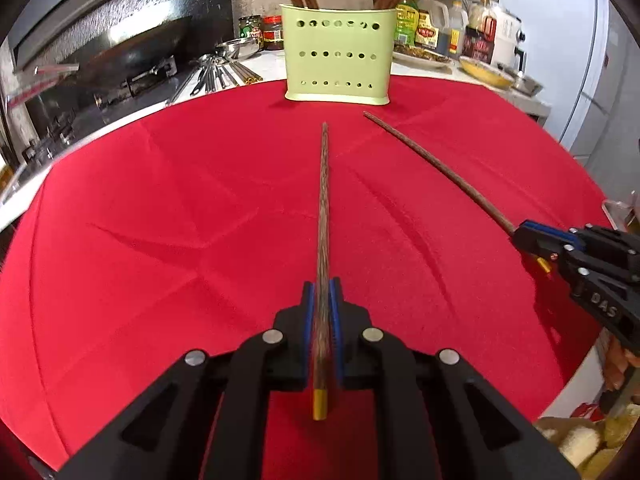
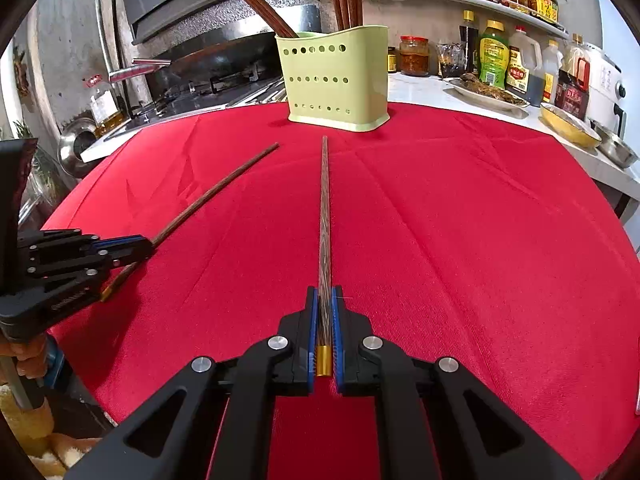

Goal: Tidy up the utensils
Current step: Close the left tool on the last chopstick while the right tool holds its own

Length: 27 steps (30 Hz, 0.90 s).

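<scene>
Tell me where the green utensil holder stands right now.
The green utensil holder stands upright at the far edge of the red cloth, ahead of both grippers, with chopsticks already inside it.

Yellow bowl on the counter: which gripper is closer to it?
Right. The right gripper hovers over the red cloth on the side toward the yellow bowl; the left gripper is farther across.

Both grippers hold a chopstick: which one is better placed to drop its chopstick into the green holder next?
Probably the right gripper: its chopstick points almost straight at the green holder, tip close to its base. The left gripper looks slightly farther off.
</scene>
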Tool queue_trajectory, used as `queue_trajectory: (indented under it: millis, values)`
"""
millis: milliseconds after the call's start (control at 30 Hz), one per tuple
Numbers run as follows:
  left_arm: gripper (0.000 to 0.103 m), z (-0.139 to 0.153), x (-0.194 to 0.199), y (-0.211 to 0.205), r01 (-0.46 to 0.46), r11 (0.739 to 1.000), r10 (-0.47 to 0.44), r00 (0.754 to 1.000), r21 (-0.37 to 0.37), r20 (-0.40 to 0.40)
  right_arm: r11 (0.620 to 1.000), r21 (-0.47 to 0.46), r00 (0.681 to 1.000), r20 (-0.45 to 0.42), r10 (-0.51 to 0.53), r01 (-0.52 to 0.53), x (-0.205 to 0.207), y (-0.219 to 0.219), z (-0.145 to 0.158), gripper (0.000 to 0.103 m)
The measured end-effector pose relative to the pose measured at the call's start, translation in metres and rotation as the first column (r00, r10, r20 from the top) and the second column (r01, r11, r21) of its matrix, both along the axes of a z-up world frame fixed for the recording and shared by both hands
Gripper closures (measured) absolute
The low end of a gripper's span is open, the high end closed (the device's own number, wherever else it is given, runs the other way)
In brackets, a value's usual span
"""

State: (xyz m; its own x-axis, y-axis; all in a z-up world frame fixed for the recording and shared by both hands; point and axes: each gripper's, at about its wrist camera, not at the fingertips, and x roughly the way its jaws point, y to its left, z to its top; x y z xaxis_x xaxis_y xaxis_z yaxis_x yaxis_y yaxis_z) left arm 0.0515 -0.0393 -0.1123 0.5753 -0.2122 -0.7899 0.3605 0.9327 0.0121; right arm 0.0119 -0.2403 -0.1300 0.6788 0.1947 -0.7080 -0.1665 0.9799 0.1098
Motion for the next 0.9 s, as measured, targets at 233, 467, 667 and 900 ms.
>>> queue_trajectory:
  millis: [233, 467, 667, 900]
  values:
    - [0.068, 0.001, -0.023, 0.014, 0.012, 0.999, -0.011, 1.000, -0.037, 0.027, 1.000, 0.020, 1.000, 0.014, 0.001, -0.001, -0.010, -0.008, -0.002, 0.075]
    - [0.068, -0.003, -0.032, 0.010, 0.004, 1.000, -0.003, 1.000, -0.019, 0.030, 1.000, -0.007, 0.999, 0.032, 0.026, -0.026, -0.025, -0.009, -0.003, 0.074]
    - [0.068, -0.005, -0.038, 0.004, -0.007, 1.000, 0.006, 0.999, 0.019, 0.051, 0.999, -0.044, 0.999, 0.047, 0.023, -0.021, -0.027, -0.001, -0.003, 0.076]
    - [0.075, -0.005, -0.044, 0.010, -0.027, 1.000, 0.026, 0.998, 0.004, 0.054, 1.000, -0.025, 0.999, 0.051, 0.005, -0.003, -0.025, -0.007, -0.004, 0.091]
